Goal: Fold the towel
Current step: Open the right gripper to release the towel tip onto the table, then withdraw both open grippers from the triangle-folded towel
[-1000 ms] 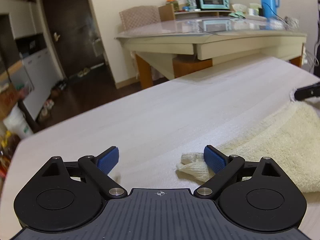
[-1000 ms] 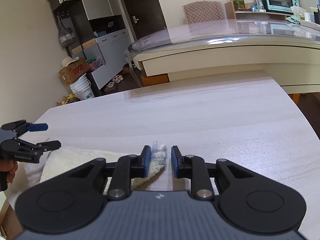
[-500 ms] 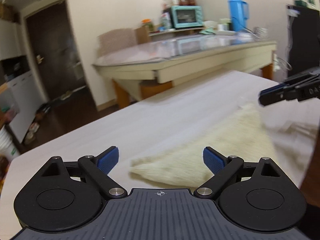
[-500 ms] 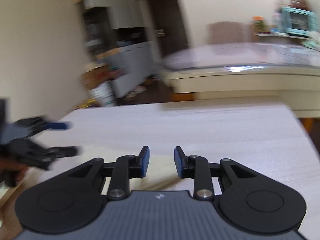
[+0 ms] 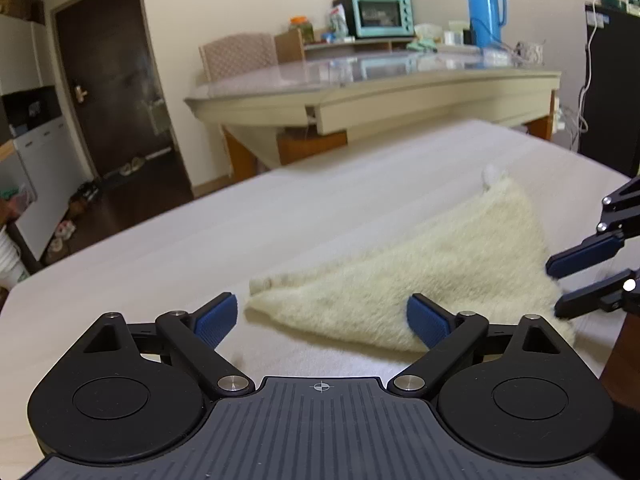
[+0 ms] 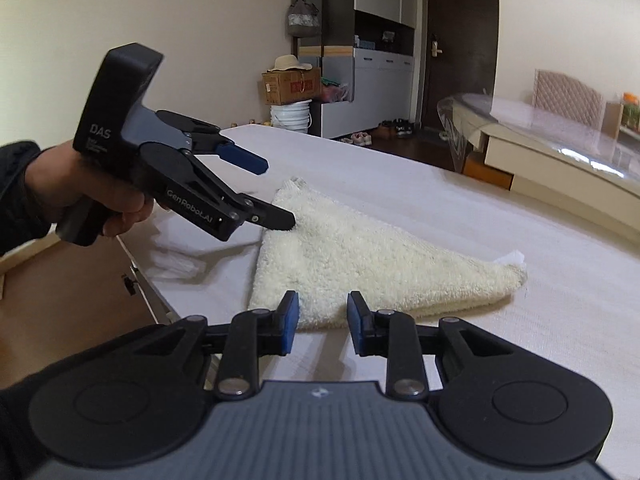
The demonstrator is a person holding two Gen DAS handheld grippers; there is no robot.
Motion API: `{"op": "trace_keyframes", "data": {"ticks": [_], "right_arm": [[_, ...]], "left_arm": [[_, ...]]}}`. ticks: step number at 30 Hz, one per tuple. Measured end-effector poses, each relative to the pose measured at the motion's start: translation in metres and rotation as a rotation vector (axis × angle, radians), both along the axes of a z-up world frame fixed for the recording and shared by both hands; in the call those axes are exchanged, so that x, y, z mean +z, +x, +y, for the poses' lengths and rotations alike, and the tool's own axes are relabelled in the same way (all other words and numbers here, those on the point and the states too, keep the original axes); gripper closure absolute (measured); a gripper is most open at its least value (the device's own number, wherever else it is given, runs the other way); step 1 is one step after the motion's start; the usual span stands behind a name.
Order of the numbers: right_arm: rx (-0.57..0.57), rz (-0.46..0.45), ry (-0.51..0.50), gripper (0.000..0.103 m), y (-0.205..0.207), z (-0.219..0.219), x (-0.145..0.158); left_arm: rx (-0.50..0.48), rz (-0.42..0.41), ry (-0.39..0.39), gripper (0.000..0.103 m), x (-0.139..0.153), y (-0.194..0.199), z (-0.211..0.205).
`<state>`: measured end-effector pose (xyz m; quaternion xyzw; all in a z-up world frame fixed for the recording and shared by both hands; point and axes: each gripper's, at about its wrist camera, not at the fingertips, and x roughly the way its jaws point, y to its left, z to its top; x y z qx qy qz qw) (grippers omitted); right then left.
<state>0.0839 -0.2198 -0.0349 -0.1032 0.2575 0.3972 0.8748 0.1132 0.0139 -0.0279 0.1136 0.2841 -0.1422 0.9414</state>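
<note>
Towel (image 6: pixel 360 248) folded to triangle, flat on table (image 6: pixel 520 216); L gripper (image 5: pixel 320 316) + R gripper (image 6: pixel 322 322) beside it, jaws apart, empty; further folds maybe left

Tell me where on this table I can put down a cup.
Free: the table beyond the towel, toward the far edge, and left of it. Crowded: the near side, where both tools hover by the towel.

- Soft, even indoor light fills the room around me; both my views are bright enough and mostly sharp.
- Glare streaks the glass tabletop (image 5: pixel 372 70) far across the room.
- Shadows under my fingers are faint.
- Fisheye bends the walls and darkens the corners.
- My left gripper (image 6: pixel 276 192) looks slightly smeared, perhaps motion blur.
</note>
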Motion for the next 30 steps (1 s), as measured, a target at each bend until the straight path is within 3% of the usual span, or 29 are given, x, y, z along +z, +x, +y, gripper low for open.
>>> {"op": "trace_keyframes", "data": {"ticks": [5, 11, 14, 16, 25, 27, 30], "right_arm": [[-0.112, 0.02, 0.092, 0.058, 0.022, -0.018, 0.01], [-0.212, 0.103, 0.067, 0.058, 0.053, -0.027, -0.003], [-0.197, 0.074, 0.037, 0.058, 0.048, -0.024, -0.003], [-0.217, 0.079, 0.074, 0.056, 0.042, -0.031, 0.002], [-0.318, 0.112, 0.147, 0.02, -0.002, -0.053, 0.017], [-0.328, 0.111, 0.153, 0.007, -0.012, -0.054, 0.019], [-0.35, 0.104, 0.132, 0.004, -0.023, -0.051, 0.021]], "left_arm": [[-0.028, -0.011, 0.013, 0.008, 0.004, 0.01, -0.016], [-0.03, 0.011, 0.093, 0.007, -0.005, 0.023, -0.031], [-0.002, 0.029, 0.052, 0.007, -0.005, 0.023, -0.026], [0.032, 0.028, 0.035, 0.008, -0.001, 0.016, -0.023], [0.178, 0.073, -0.092, 0.003, 0.004, -0.041, -0.006], [0.209, 0.079, -0.122, 0.001, 0.004, -0.055, -0.004], [0.236, 0.09, -0.138, 0.0, 0.003, -0.07, -0.005]]}}
